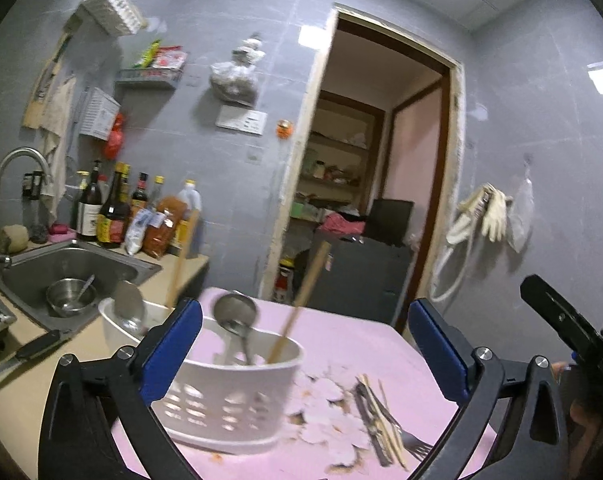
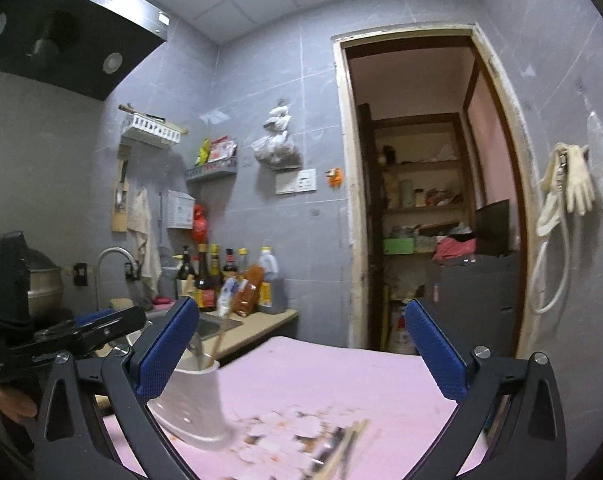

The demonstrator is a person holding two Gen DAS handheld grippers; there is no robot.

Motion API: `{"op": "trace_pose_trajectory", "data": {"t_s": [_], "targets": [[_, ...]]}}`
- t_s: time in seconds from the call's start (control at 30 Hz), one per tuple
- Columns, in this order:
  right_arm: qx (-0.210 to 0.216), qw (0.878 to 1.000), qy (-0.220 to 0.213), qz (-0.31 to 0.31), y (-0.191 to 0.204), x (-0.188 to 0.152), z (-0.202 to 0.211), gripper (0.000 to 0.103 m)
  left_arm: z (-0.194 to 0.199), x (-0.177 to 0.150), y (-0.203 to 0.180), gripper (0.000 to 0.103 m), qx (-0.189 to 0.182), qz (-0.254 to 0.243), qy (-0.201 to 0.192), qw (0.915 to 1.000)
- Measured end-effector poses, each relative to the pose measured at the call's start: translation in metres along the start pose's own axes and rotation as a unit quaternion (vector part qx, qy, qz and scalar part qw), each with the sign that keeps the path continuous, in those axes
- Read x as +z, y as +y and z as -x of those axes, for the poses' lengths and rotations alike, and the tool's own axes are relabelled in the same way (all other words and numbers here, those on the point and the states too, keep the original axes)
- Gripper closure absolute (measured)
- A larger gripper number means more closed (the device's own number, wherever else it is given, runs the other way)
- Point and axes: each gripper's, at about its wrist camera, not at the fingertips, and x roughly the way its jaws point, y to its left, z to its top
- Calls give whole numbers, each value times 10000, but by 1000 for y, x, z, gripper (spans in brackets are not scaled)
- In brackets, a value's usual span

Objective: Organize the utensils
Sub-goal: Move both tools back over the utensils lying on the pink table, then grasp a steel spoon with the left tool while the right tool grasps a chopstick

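A white slotted utensil basket (image 1: 229,400) stands on the pink table (image 1: 341,344). In it stand a metal ladle (image 1: 235,314), a flat metal spatula (image 1: 128,304) and two wooden sticks (image 1: 301,304). Loose chopsticks and a fork (image 1: 385,424) lie on the table to the basket's right. My left gripper (image 1: 307,348) is open above the basket, nothing between its blue pads. My right gripper (image 2: 301,356) is open too, with the basket (image 2: 193,404) low at its left finger and the loose chopsticks (image 2: 341,448) below.
A steel sink (image 1: 73,272) with a bowl and spoon sits left of the table, beside a tap, sauce bottles (image 1: 113,212) and a knife (image 1: 33,352). A doorway (image 1: 381,180) opens behind the table. The other gripper's body (image 1: 561,320) shows at right.
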Motion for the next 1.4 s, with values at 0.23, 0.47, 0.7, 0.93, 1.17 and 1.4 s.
{"op": "trace_pose_trajectory", "data": {"t_s": [0.23,0.47,0.7,0.93,1.17,1.4], "targets": [[-375,9988,301,44,-31,-13,8,0,-21,-21,-35,2,-94,-544,484,9973],[-552,9917,1161,-20,-59,-41,-5,0,-54,-48,-53,2,-98,-718,1207,9900],[-377,9744,2193,-311,-84,-68,-26,17,-90,-76,-62,3,-185,-735,2106,9746],[-109,9540,2949,-524,-97,-92,-48,49,-128,-91,-67,18,-289,-710,2752,9583],[188,9336,3494,-766,-106,-109,-74,73,-176,-104,-70,46,-402,-669,3500,9335],[232,9138,3909,-1079,-118,-123,-102,73,-219,-107,-65,58,-423,-481,3953,9163]]}}
